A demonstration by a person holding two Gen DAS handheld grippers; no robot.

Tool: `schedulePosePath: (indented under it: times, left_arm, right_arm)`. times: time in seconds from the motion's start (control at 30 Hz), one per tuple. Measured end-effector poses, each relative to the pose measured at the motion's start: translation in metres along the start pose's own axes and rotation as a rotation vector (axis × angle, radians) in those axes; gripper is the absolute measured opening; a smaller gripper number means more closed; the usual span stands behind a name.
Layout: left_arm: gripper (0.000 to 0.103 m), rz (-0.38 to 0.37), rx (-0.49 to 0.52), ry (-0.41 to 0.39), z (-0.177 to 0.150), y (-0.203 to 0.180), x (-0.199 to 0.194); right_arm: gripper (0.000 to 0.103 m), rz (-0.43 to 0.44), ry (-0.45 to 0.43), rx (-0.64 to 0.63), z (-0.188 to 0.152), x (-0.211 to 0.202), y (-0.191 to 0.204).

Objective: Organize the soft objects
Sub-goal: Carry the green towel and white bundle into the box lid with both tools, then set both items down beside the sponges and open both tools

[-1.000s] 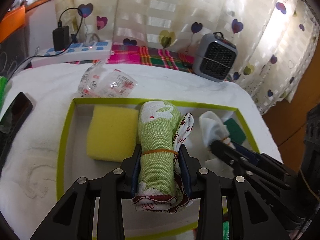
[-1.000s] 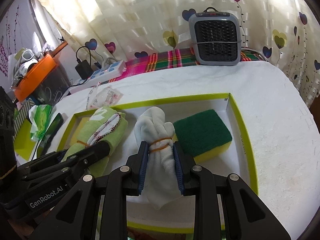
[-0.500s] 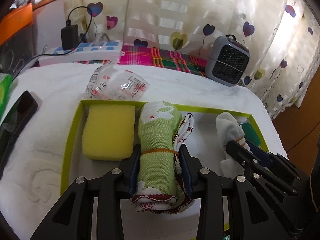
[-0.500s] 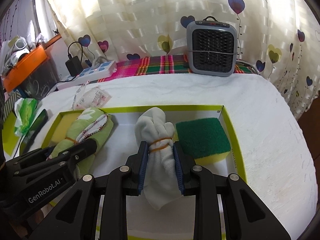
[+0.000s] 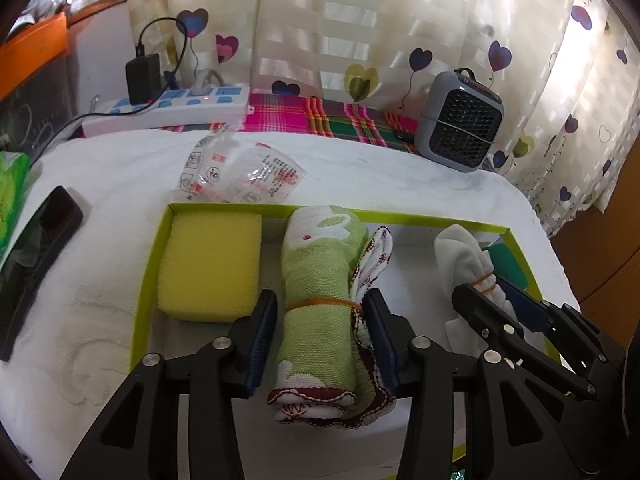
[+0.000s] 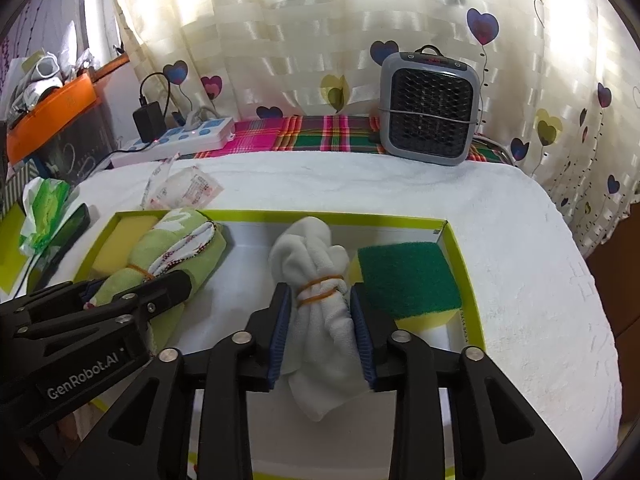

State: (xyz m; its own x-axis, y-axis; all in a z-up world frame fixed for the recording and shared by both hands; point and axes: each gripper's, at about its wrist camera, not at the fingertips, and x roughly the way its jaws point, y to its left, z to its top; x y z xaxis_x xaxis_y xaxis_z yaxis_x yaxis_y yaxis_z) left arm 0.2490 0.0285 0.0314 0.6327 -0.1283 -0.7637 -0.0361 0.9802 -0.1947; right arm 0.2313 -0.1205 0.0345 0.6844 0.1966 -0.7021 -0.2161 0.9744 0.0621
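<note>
A white terry towel (image 6: pixel 500 240) covers the table, and on it sits the landmark for everything else: a shallow tray with lime-green walls and a white floor (image 5: pixel 149 264).

Beyond the tray's far wall, a grey portable heater with a black grille (image 6: pixel 430 110) stands on a pink and green plaid cloth (image 6: pixel 308 134). Also beyond the far wall, toward the tray's left end, a white power strip with blue sockets (image 5: pixel 168 106) carries a black adapter. A crumpled clear wrapper with red print (image 5: pixel 240 176) lies just outside the tray's far left corner. A black phone (image 5: pixel 40 256) lies on the towel, well left of the tray.

Inside the tray, a yellow sponge (image 5: pixel 210 264) fills the left end. Just beside it lies a green rolled cloth with white rabbit print and a red-stitched edge (image 5: pixel 320 300), bound by an orange rubber band. The left gripper (image 5: pixel 322 340) straddles this roll, but its blue pads stand slightly apart from the fabric on both sides, so the fingers are spread rather than clamping.

Toward the tray's right end, a white rolled cloth (image 6: pixel 316 300), also rubber-banded, is pinched between the right gripper (image 6: pixel 318 336) pads, which press both its sides. A green-topped scouring sponge with a yellow base (image 6: pixel 404 282) rests just beside it in the tray's right end.
</note>
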Motion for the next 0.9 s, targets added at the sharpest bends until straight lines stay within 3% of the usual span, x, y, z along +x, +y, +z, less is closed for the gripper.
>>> schedulePosePath:
  times: [0.27,0.9]
  left_arm:
    - [0.047,-0.008,-0.007,0.001,-0.001,0.003,-0.004]
    - [0.047,0.011,-0.002,-0.010,-0.006,0.002,-0.019]
  right_arm:
    - [0.047,0.016,-0.023,0.004,0.000,-0.006,0.003]
    - [0.050,0.007,-0.034,0.011,-0.004,-0.017,0.002]
